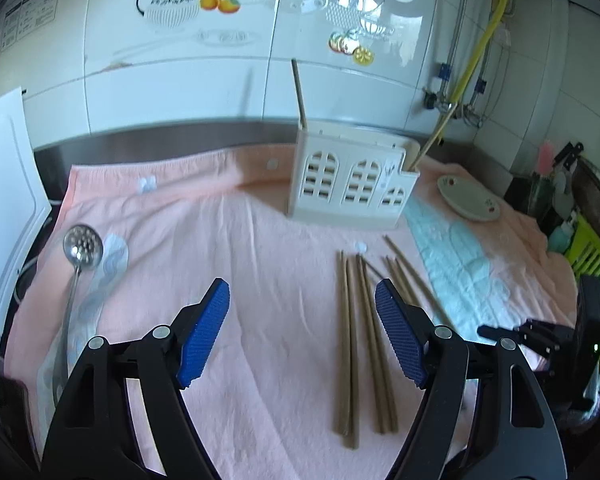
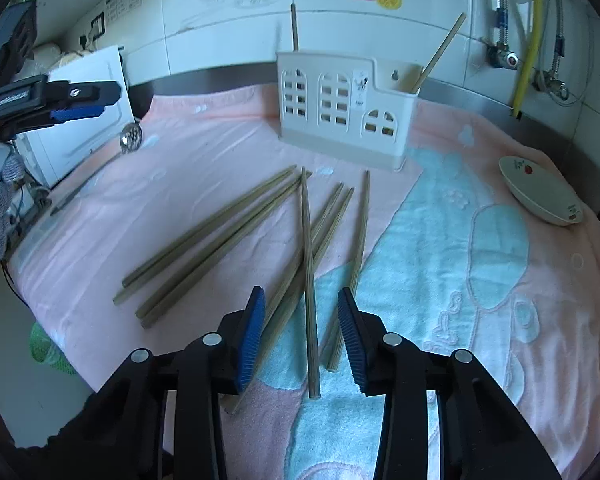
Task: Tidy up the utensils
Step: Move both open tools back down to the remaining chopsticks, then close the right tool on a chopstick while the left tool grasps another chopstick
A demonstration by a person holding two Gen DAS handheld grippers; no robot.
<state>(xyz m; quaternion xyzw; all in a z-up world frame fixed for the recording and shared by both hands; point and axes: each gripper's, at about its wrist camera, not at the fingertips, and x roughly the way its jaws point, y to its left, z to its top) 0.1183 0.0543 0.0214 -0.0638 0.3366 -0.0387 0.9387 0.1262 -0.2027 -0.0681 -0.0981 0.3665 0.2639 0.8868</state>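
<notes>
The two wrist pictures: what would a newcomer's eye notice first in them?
Probably the loose chopsticks fanned across the middle of the pink towel, with the right gripper open just over their near ends. Behind them stands the cream holder, one chopstick upright at its left end and one leaning at its right. A slotted spoon lies at the towel's left edge.

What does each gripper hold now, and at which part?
Nothing is held. The left gripper is open above the towel; the right gripper is open around loose chopsticks, pads not touching.

White tiled wall ahead of jaws – fruit stickers, yellow hose right; daylight glare.
</notes>
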